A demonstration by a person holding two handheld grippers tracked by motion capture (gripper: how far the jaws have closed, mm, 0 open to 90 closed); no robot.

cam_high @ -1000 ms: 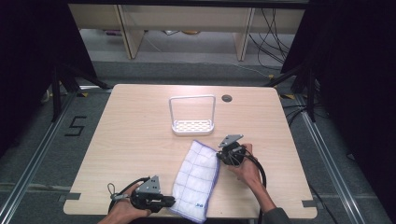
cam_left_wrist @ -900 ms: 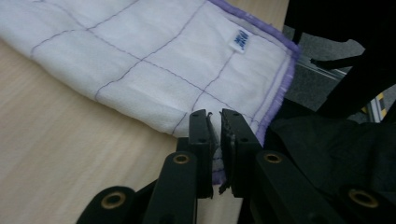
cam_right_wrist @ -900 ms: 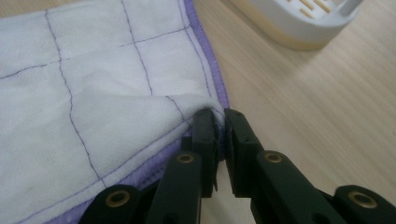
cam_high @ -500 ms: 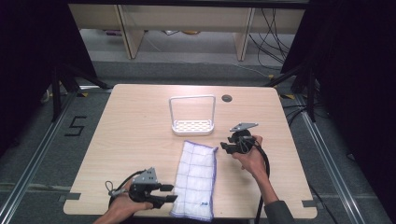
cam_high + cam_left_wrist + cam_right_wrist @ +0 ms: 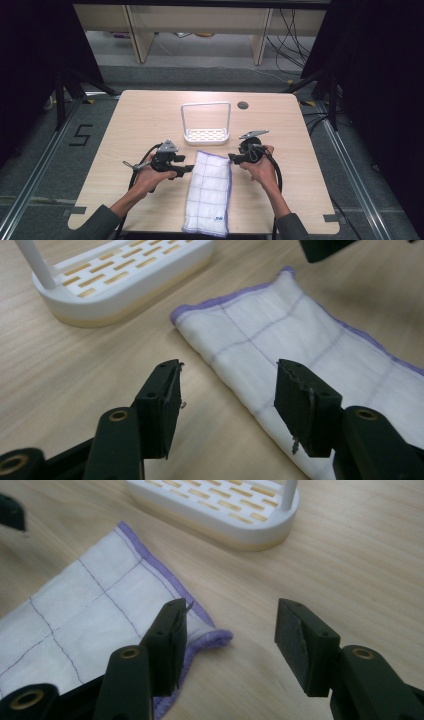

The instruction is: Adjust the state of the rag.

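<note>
White purple-gridded folded cloth (image 5: 208,192) laid flat on wooden desk (image 5: 135,115), flanked by left claw (image 5: 227,390) and right claw (image 5: 230,630); both jaws just opened wide, nothing gripped.

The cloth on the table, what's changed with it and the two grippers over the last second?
The left gripper moved from the cloth's near corner up to its far left corner. Both it and the right gripper have just been opening their jaws, letting go; the cloth now lies flat and straight. The white rack stayed put.

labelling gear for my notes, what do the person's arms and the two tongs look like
Both tongs, left and right, are black, with flat rectangular pads on pivoted links with brass-coloured rivets. A grey three-cornered plate tops each; a black cable trails back. The sleeves are dark grey.
</note>
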